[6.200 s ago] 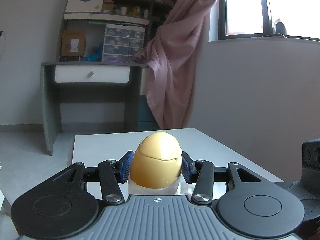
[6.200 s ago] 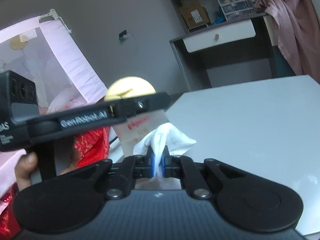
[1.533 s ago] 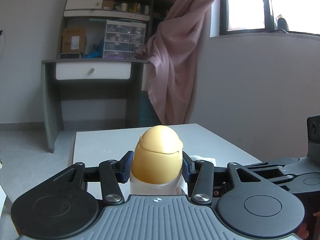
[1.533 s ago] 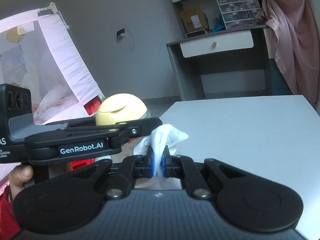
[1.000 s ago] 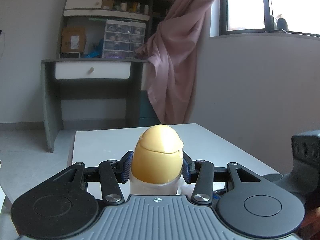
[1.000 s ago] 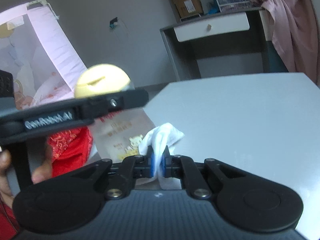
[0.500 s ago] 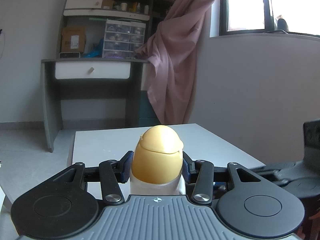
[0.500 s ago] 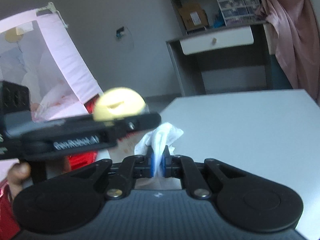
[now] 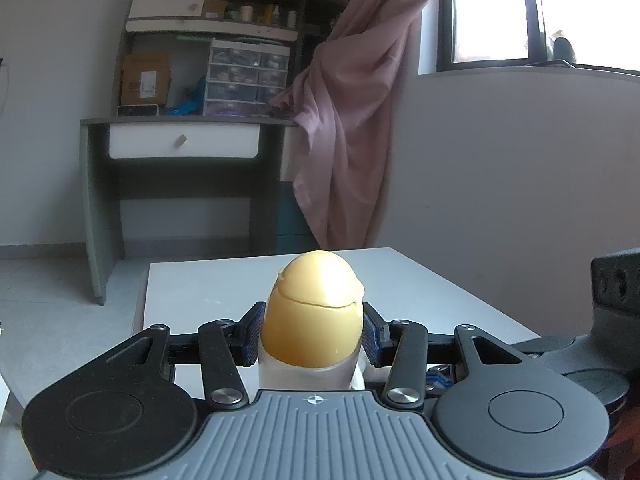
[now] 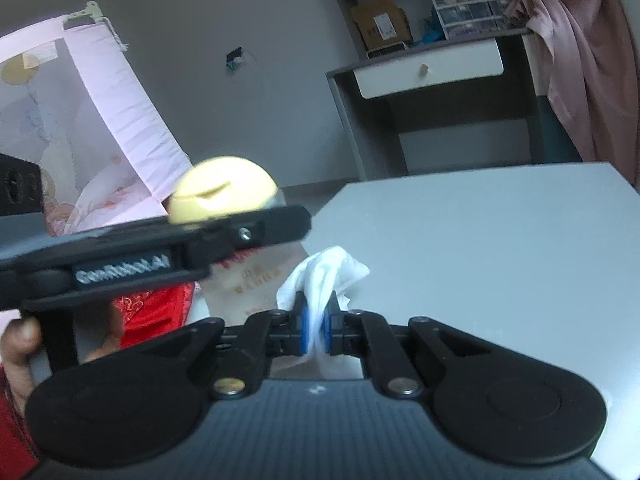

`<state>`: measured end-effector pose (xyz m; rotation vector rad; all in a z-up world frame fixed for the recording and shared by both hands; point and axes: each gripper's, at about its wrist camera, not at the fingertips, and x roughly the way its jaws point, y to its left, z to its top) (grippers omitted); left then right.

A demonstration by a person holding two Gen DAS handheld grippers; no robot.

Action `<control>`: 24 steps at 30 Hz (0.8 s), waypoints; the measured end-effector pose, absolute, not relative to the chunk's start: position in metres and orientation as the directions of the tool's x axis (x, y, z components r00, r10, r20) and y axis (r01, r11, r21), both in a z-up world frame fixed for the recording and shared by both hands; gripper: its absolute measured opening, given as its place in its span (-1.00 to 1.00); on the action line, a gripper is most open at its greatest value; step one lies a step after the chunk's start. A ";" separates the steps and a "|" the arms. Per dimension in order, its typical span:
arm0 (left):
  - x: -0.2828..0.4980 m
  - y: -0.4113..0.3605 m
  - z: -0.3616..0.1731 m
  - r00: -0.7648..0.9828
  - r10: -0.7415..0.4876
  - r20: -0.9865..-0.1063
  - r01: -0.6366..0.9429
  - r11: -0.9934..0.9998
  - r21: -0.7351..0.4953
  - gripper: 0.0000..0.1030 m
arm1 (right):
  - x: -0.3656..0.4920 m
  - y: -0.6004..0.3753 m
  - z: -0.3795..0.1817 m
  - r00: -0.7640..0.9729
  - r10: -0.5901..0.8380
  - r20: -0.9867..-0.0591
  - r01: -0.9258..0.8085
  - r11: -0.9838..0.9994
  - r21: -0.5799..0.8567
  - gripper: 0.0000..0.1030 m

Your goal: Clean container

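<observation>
**Container clamped left, wipe pinched right, no contact seen**

Left wrist view: left gripper [image 9: 314, 334] clamped on egg-shaped container [image 9: 314, 312], blue pads [image 9: 253, 334] pressed to either flank. Yellow domed lid up, translucent lower body down, upright, held above near end of white table [image 9: 200, 280]. Lid seam visible across front, shut. Black body of right gripper [image 9: 600, 364] intruding at right edge, low, beside the held container.

Right wrist view: right gripper [image 10: 316, 326] pressed together on a crumpled white wipe [image 10: 322, 276], tuft sticking out past the pads. Container [image 10: 222, 196] seen up and left, blurred, behind the left tool's black arm; wipe below it and apart, not touching. Fingers of a hand [image 10: 20, 336] wrapped on the left tool's handle. Printed bag [image 10: 256, 276] just behind the wipe.

Risks, judged:
- Rounded smooth shell between flat pads; sideways push from wiping likely to twist or squirt it out.
- Upward stroke catching the seam could pop the lid.
- Small tuft exposed; hard pad tips could scrape the shell instead of cloth.
- Left tool's arm crossing the approach; collision possible.
</observation>
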<state>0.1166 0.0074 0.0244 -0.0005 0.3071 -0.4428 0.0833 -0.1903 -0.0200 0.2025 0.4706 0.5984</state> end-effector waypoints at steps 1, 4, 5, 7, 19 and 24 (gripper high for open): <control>0.117 0.007 0.025 0.858 -0.422 -0.293 0.421 0.904 -0.067 -0.07 | 0.085 -0.190 -0.023 0.722 0.581 -0.375 -0.489 0.812 0.318 -0.85; 0.117 0.007 0.025 0.858 -0.421 -0.293 0.421 0.905 -0.067 -0.07 | 0.089 -0.190 -0.030 0.715 0.577 -0.395 -0.479 0.815 0.325 -0.85; 0.117 0.006 0.025 0.858 -0.421 -0.294 0.421 0.905 -0.067 -0.07 | 0.090 -0.189 -0.032 0.712 0.576 -0.400 -0.477 0.816 0.327 -0.85; 0.117 0.006 0.025 0.859 -0.420 -0.294 0.420 0.905 -0.067 -0.07 | 0.090 -0.189 -0.032 0.713 0.576 -0.400 -0.477 0.816 0.325 -0.85; 0.118 0.007 0.026 0.859 -0.418 -0.294 0.416 0.906 -0.073 -0.07 | 0.080 -0.189 -0.016 0.723 0.589 -0.360 -0.502 0.807 0.311 -0.85; 0.117 0.007 0.026 0.859 -0.420 -0.292 0.417 0.906 -0.075 -0.07 | 0.068 -0.189 0.000 0.728 0.610 -0.312 -0.537 0.791 0.293 -0.85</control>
